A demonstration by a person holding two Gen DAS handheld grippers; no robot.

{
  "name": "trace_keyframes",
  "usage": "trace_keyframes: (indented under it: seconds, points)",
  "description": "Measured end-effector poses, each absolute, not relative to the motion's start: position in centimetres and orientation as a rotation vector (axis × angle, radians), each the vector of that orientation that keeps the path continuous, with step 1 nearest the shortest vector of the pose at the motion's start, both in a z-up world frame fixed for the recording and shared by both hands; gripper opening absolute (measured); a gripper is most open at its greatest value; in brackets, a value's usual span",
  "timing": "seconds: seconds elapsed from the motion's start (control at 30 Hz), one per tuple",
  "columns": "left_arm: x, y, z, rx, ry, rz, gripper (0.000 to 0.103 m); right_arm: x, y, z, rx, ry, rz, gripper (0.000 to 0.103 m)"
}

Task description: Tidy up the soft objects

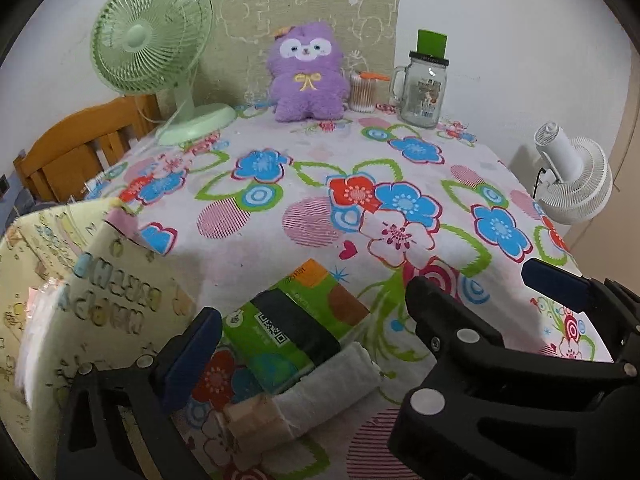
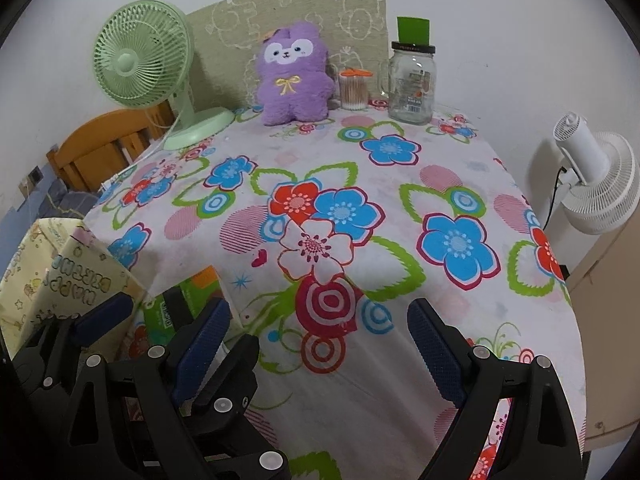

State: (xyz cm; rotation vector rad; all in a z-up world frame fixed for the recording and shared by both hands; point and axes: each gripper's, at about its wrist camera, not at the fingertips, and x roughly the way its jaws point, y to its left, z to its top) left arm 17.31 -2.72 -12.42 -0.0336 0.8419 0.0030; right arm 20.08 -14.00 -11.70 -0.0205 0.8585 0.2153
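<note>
1. Rolled white towel [image 1: 332, 380], banded at one end with a beige paper sleeve, seen from the left wrist camera lying on the flower-printed tablecloth [image 1: 280, 216] near the front edge, touching a green plastic-wrapped tissue pack [image 1: 296, 320] just behind.
2. Left gripper [image 1: 304, 320] poised over both with blue-padded jaws spread wide, clamping nothing.
3. Pale yellow cartoon-print fabric bin [image 1: 80, 288] standing just left, likely the destination.
4. Purple plush toy [image 1: 306, 76] propped upright at the far edge between a mint-green desk fan [image 1: 156, 52] and a clear glass mug jar [image 1: 422, 92].
5. Right wrist camera: right gripper [image 2: 320, 344] likewise released, jaws apart over bare cloth; tissue pack [image 2: 176, 308] half hidden behind the neighbouring gripper's fingers; towel roll not visible.
6. Handling, as judged: towel light, squashy and non-slip, liable to unroll if pinched at the loose end; best gripped across the middle of the roll, near the paper band.
7. Tissue pack light but slick-wrapped, compressible; best pinched across the short sides.
8. Plush soft and forgiving, best taken at the body.
</note>
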Motion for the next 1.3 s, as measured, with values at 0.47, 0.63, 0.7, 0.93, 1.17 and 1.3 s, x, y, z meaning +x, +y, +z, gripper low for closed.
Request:
trace_keyframes:
  seconds: [0.47, 0.63, 0.7, 0.93, 1.17, 1.3]
  points:
    - [18.1, -3.2, -14.2, -0.001, 0.896, -0.051, 0.103, 20.7, -14.3, -13.3, -0.052, 0.911, 0.171, 0.092]
    - [17.6, -4.2, -14.1, 0.005, 0.893, -0.114, 0.103, 20.4, -14.7, -13.6, -0.049, 0.920, 0.163, 0.092]
    - [17.3, -4.5, -14.0, 0.001, 0.891, -0.139, 0.102, 20.3, -14.9, -13.6, -0.044, 0.921, 0.163, 0.092]
    - [16.2, -5.0, -14.0, 0.013, 0.888, -0.154, 0.100, 19.3, -15.2, -13.5, -0.060, 0.918, 0.158, 0.092]
    - [14.7, -4.8, -14.1, 0.008, 0.895, -0.170, 0.096, 18.1, -14.8, -13.6, -0.077, 0.920, 0.181, 0.092]
    - [14.1, -4.8, -14.5, -0.011, 0.914, -0.232, 0.082, 17.4, -14.5, -13.7, -0.102, 0.918, 0.189, 0.092]
